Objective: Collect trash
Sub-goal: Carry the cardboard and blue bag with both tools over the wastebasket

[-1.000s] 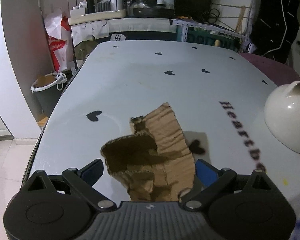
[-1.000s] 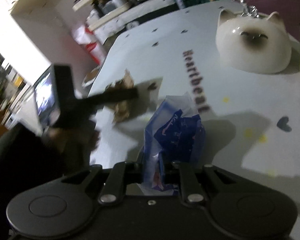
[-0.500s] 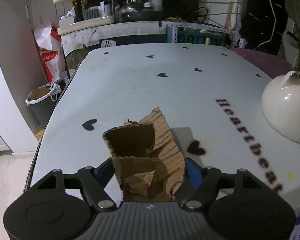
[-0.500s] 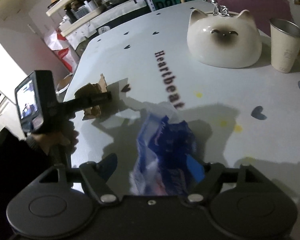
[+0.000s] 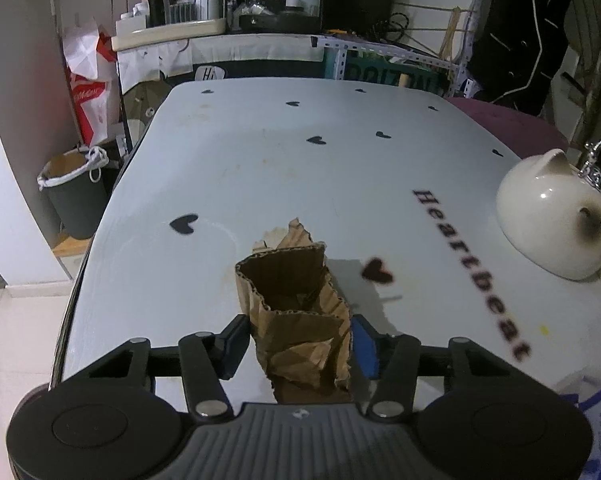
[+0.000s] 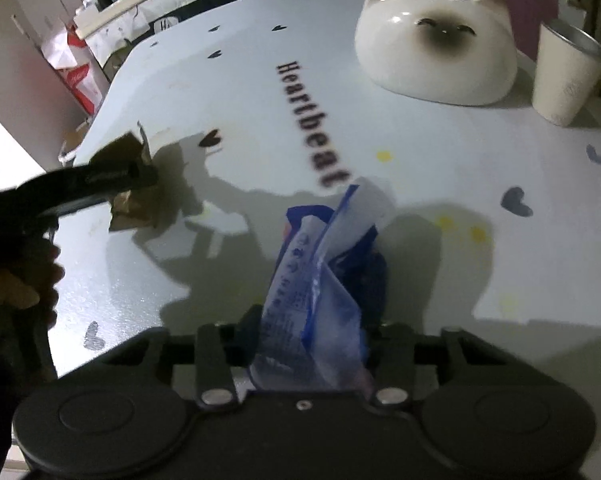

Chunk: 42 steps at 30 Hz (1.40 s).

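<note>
The cardboard (image 5: 296, 312) stands crumpled between the left claw's (image 5: 298, 340) jaws, which have just been closing and now pinch it on both sides. The blue wrapper (image 6: 320, 292) sits likewise in the right claw (image 6: 312, 340), whose jaws have just been closing and now press its sides. Both scraps look picked up; carrying them to the bin (image 5: 74, 200), off the tabletop's (image 5: 280, 168) edge at nine o'clock, seems to be what remains. Only the left view shows that bin. Only the right view shows the cup (image 6: 564, 76) at two o'clock beside the cat bowl (image 6: 436, 52), and a hand (image 6: 16, 280) at nine o'clock.
</note>
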{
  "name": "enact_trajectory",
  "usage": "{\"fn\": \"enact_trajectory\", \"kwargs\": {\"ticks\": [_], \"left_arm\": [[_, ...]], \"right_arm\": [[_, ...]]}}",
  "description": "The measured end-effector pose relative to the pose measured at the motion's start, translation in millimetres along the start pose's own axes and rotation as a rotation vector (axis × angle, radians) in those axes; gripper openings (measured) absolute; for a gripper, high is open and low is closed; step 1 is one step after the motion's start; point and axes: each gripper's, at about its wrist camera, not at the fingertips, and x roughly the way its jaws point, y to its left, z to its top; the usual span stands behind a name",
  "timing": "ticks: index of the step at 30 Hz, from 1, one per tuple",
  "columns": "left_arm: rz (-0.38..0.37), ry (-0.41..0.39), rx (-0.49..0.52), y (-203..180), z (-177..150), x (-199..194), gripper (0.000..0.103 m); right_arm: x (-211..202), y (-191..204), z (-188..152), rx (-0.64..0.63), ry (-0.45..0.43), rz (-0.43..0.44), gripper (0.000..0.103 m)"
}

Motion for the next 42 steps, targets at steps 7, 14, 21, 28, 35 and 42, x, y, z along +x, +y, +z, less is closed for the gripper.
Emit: {"fn": "enact_trajectory", "kwargs": {"ticks": [7,14,21,28,35,42], "left_arm": [[-0.02,0.029,-0.02,6,-16,-28,0.054],[-0.042,0.049,-0.023,10,-30,-65,0.054],[-0.061,0.061,-0.026,16,-49,-107,0.054],[-0.065,0.052,-0.037,25,-63,-149,0.054],[-0.053,0.05,-0.071,41,-80,-187,0.054],[-0.03,0.052,-0.111,69,-94,-211,0.054]], "right_arm": [[-13,-9,-4,0.011,-0.016,0.006,0.019],[-34,-8,-13,0.0,-0.047,0.01,0.017],[-57,1,-23,-0.039,-0.079,0.011,0.017],[-79,15,-36,-0.087,-0.105,0.024,0.017],[-97,37,-48,-0.134,-0.122,0.054,0.017],[-107,70,-61,-0.193,-0.124,0.093,0.017]]}}
